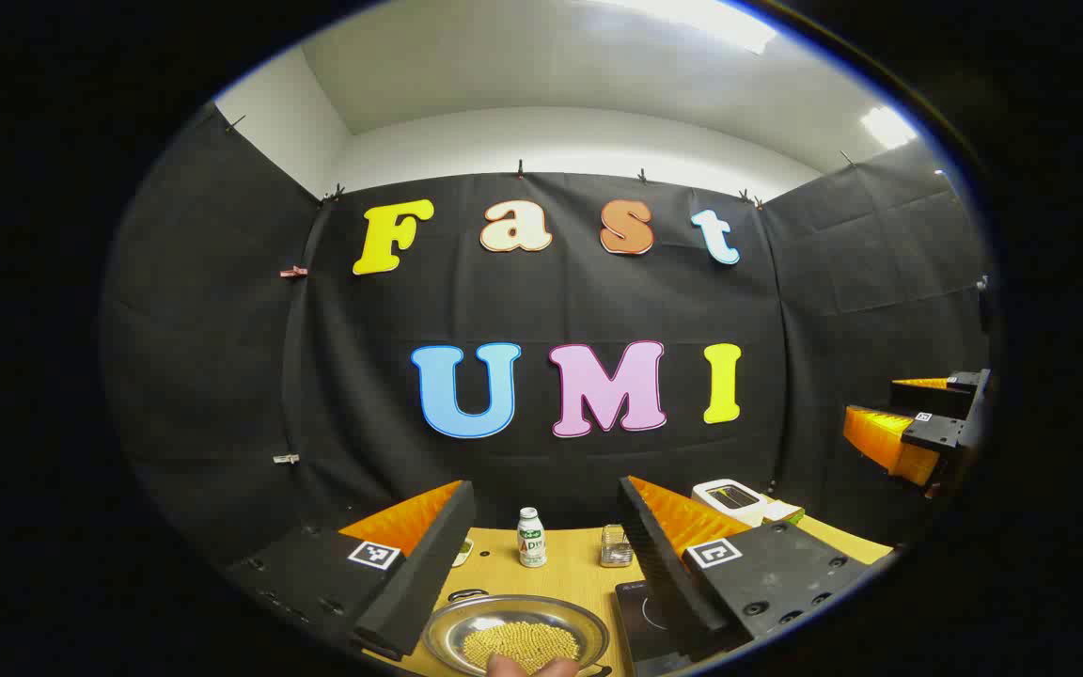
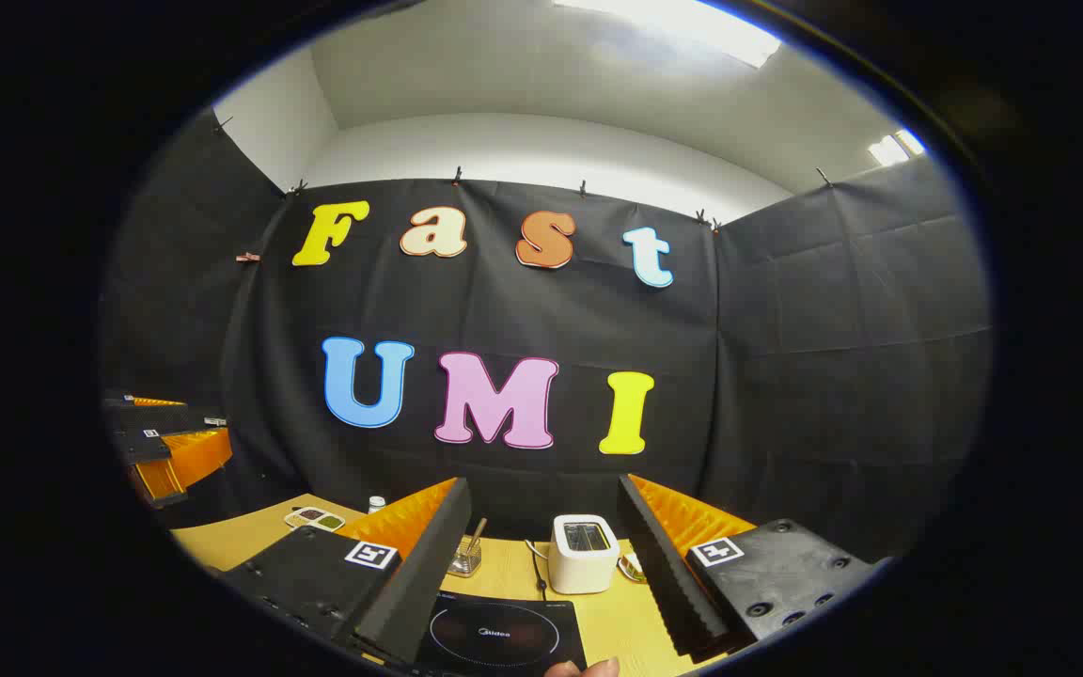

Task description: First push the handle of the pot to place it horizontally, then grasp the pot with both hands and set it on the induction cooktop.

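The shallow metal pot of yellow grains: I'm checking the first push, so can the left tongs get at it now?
Probably yes: the metal pot lies between the open left tongs, nothing between.

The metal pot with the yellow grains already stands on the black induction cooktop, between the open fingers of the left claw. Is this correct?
Not quite. In the left gripper view the pot stands on the wooden table, beside the induction cooktop, not on it. The left claw is open around it.

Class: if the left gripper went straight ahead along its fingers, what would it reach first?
Probably the small white bottle standing between the left gripper fingers' line, beyond the pot below; depth is unclear.
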Motion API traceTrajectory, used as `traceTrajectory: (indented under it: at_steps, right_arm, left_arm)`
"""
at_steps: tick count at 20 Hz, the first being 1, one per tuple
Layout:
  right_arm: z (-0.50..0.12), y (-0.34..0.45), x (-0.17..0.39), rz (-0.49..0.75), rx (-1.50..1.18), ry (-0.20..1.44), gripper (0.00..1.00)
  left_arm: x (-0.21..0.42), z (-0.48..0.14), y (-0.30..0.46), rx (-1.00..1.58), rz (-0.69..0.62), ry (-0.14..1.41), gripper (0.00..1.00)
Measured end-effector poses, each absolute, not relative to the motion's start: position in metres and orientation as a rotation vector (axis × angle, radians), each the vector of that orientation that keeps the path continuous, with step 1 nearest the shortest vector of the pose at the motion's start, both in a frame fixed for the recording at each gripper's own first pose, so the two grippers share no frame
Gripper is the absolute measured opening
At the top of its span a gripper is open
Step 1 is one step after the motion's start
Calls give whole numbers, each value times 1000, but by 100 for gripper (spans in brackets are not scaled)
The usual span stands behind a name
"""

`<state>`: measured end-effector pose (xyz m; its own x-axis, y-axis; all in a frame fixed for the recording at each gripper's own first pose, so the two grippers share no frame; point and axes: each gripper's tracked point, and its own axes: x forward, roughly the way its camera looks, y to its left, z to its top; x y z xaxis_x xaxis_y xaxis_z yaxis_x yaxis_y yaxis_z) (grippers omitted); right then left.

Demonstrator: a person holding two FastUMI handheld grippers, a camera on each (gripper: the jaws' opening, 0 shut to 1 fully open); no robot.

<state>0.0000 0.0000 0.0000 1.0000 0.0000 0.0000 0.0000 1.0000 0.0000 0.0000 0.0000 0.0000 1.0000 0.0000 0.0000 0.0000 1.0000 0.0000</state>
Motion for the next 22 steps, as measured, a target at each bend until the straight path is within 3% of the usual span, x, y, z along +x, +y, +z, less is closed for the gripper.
traceTrajectory:
  at_steps: [22]
  right_arm:
    - [-2, -3, -1, -15, -10, -1, 97]
  left_arm:
    - [-4, 1, 5, 4, 23, -6, 95]
